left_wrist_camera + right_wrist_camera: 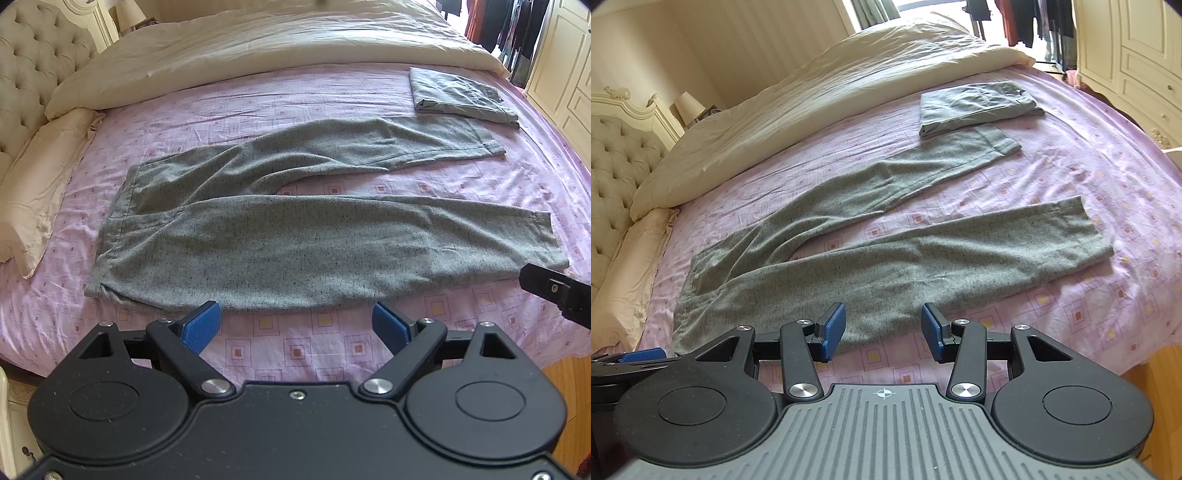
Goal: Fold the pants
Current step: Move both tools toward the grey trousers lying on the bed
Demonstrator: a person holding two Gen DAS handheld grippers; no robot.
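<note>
Two garments lie on the pink sheet (pixel 332 92): one pair of grey pants (pixel 314 236) spread flat, legs parted, and one folded grey piece (pixel 461 98) beyond; no writing is legible; left gripper (pixel 295 326) and right gripper (pixel 884 330) both gape, empty, at the pants' near edge

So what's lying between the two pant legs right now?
Only bare pink sheet: the legs of the pants splay apart into a wedge-shaped gap with nothing in it. Both wrist views show it, the right one best.

Bed (pixel 258 92) w/ pink sheet: grey pants (pixel 295 243), folded garment (pixel 458 96), duvet (pixel 258 40), pillow (pixel 40 184).
</note>
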